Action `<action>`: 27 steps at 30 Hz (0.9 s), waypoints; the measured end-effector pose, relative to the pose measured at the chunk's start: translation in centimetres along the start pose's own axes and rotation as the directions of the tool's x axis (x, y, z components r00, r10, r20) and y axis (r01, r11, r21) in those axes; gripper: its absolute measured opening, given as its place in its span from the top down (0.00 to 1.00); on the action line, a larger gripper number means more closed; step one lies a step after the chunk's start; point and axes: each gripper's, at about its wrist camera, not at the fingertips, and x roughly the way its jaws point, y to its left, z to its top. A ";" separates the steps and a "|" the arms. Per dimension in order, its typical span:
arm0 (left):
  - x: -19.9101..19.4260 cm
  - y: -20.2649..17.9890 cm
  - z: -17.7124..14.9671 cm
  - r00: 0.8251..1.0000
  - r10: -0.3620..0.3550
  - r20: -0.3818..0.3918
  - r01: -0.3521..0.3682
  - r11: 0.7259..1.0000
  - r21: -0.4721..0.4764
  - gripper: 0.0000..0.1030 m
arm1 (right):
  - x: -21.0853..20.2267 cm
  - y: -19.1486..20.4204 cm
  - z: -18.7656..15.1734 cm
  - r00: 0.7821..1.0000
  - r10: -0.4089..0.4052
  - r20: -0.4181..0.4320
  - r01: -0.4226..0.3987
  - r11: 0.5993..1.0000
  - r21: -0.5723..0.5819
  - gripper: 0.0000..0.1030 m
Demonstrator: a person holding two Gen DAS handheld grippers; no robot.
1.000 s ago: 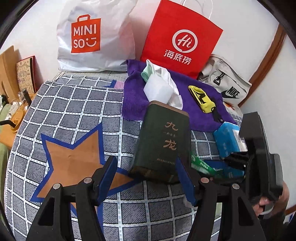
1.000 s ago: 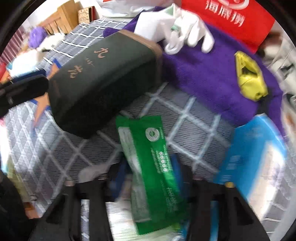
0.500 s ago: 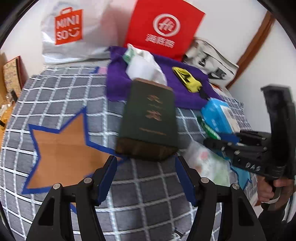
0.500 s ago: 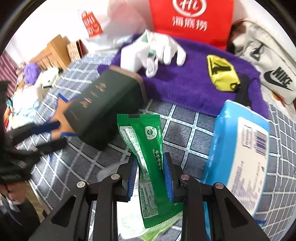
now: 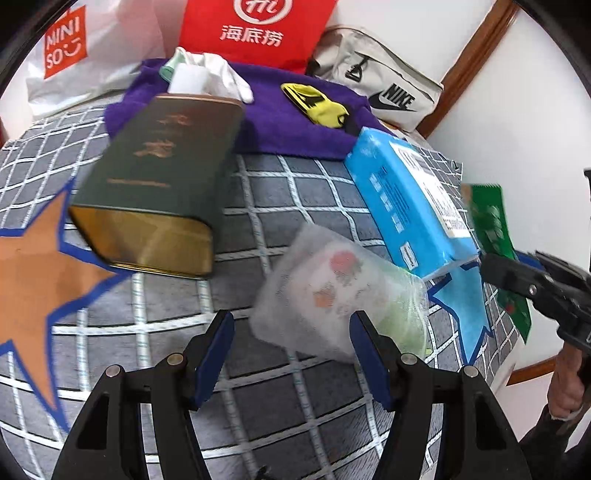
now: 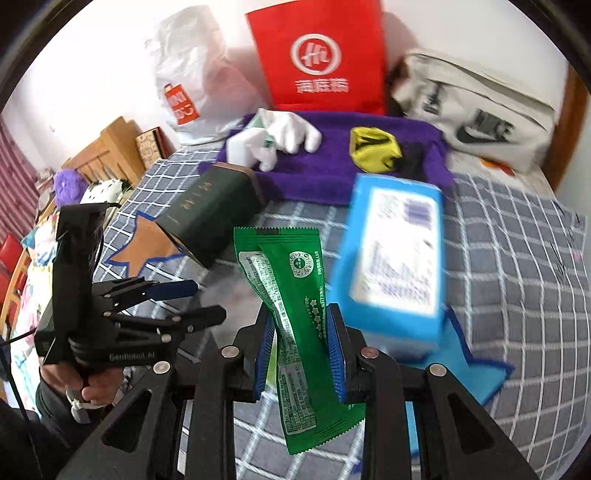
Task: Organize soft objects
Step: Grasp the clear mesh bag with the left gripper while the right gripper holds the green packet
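My right gripper (image 6: 298, 350) is shut on a green foil packet (image 6: 291, 295) and holds it above the checked cloth; it also shows at the right edge of the left wrist view (image 5: 495, 236). My left gripper (image 5: 291, 350) is open, just in front of a clear plastic pouch (image 5: 340, 291) that lies on the cloth. A blue tissue pack (image 5: 402, 199) lies to the right of the pouch. A purple towel (image 5: 295, 122) at the back carries white gloves (image 5: 218, 74) and a yellow pouch (image 5: 317, 103).
A dark green tin (image 5: 159, 177) lies left of centre, next to an orange star (image 5: 33, 273). A blue star (image 6: 461, 362) lies under the tissue pack. A red bag (image 5: 255, 29), a white Miniso bag (image 5: 74, 48) and a Nike bag (image 5: 380, 88) stand along the back wall.
My right gripper lifted the green packet off the cloth and raised it. My left gripper swung right, from the green tin to the clear pouch.
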 end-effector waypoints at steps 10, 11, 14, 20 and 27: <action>0.6 -2.4 -0.4 0.999 0.036 0.034 -0.038 0.997 0.065 0.91 | -0.2 -3.4 -3.7 0.999 0.034 0.004 -0.034 0.997 0.062 0.73; 0.2 -2.5 -0.5 0.998 0.041 0.043 -0.044 0.997 0.069 0.93 | -0.2 -3.5 -4.0 0.999 0.038 0.003 -0.039 0.997 0.065 0.73; -1.5 -2.5 -0.8 0.995 0.053 0.080 -0.059 0.996 0.069 0.94 | -0.4 -3.9 -4.9 0.999 0.047 0.002 -0.047 0.996 0.070 0.73; -5.6 -0.6 -2.3 0.982 0.124 0.141 -0.127 0.992 0.016 0.94 | -0.8 -3.8 -5.8 0.998 0.067 0.003 -0.067 0.995 0.072 0.73; -9.2 4.3 -5.8 0.953 0.257 0.162 -0.241 0.964 -0.112 0.94 | -1.4 -2.6 -6.5 0.997 0.073 0.020 -0.074 0.996 0.045 0.73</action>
